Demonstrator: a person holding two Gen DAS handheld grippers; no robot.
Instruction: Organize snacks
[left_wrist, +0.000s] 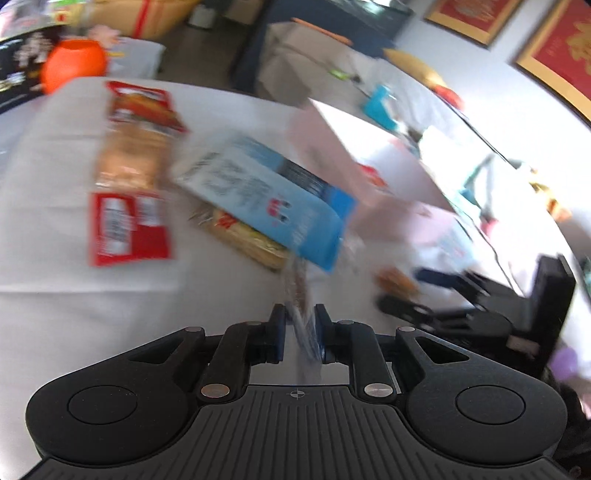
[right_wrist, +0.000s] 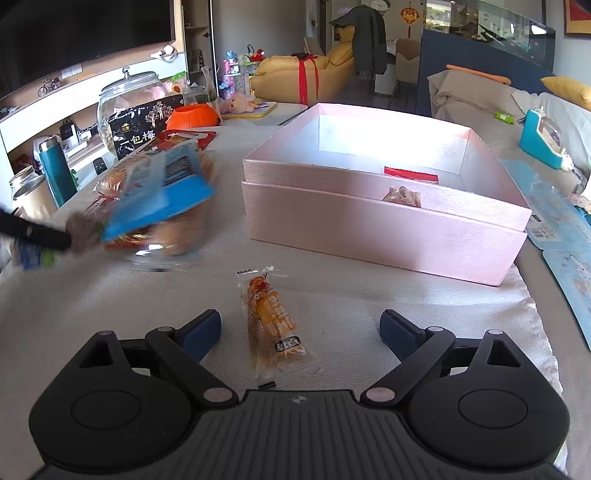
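In the left wrist view the left gripper (left_wrist: 300, 325) has its jaws clamped on the crinkly clear edge of a blue snack bag (left_wrist: 273, 192), light and floppy, hanging over the worktop (left_wrist: 44, 221) (blurred). In the right wrist view the right gripper (right_wrist: 300, 332) stands with jaws wide apart and empty around a small orange snack packet (right_wrist: 275, 325) lying on the cloth before the pink box (right_wrist: 369, 218); soft and slippery, it is best pinched across its middle.
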